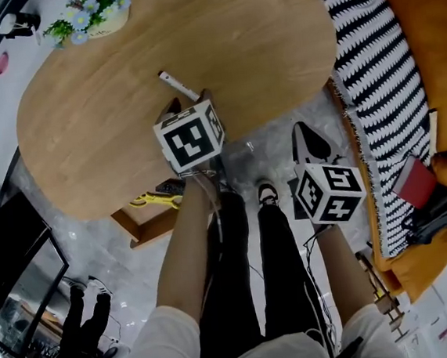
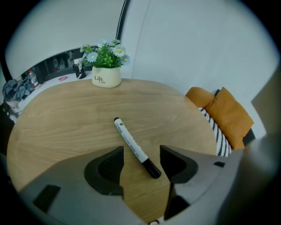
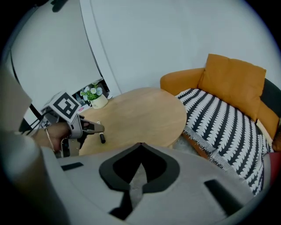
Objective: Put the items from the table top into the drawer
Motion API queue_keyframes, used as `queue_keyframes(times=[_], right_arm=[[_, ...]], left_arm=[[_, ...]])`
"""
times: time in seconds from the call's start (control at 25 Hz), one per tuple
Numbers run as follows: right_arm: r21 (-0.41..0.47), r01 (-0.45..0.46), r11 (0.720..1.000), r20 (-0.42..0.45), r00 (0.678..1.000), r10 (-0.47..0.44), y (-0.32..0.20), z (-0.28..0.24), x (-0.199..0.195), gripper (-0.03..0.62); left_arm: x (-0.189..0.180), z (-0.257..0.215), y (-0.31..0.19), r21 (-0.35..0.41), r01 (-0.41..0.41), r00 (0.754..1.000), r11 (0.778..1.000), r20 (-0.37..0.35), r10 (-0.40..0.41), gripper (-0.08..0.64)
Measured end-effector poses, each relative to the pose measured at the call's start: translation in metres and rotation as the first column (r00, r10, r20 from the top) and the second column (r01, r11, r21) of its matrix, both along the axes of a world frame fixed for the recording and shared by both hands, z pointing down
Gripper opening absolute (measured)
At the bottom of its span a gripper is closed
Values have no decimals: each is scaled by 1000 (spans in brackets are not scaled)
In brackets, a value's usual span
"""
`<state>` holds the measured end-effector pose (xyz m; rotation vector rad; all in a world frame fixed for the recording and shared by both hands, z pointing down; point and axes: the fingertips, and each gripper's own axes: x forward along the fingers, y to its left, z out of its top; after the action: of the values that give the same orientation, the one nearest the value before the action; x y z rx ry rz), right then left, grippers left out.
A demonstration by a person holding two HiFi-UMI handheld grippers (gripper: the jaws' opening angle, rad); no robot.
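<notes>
L gripper (image 1: pixel 188 100) jaws spread either side of marker (image 2: pixel 135 147), which lies flat on tabletop (image 2: pixel 61 127), black cap end between them, unpinched; R gripper (image 3: pixel 140 146) jaws pressed together, empty, beyond tabletop edge

marker (image 2: pixel 133 146) on table (image 2: pixel 61 127); flowerpot (image 2: pixel 106 76) behind; sofa (image 2: pixel 225 115) right

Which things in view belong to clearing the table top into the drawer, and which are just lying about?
Job: marker, lying between the jaws of the open left tool; table; open drawer; possibly the flower pot on the table.
Lying about: sofa, striped blanket, orange cushion; right tool shut, empty.
</notes>
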<state>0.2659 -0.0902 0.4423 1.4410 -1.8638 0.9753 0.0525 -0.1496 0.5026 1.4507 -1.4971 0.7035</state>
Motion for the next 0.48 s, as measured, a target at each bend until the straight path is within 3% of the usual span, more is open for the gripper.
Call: queue_keyframes(times=[0.4, 0.48], right_arm=[[-37, -30, 999, -11, 1000, 29, -1, 14, -6, -8], [-39, -22, 999, -12, 1000, 22, -2, 15, -9, -8]], left_arm=[[-8, 22, -16, -36, 39, 999, 999, -3, -39, 250], [-15, 23, -17, -37, 43, 999, 998, 35, -41, 242]])
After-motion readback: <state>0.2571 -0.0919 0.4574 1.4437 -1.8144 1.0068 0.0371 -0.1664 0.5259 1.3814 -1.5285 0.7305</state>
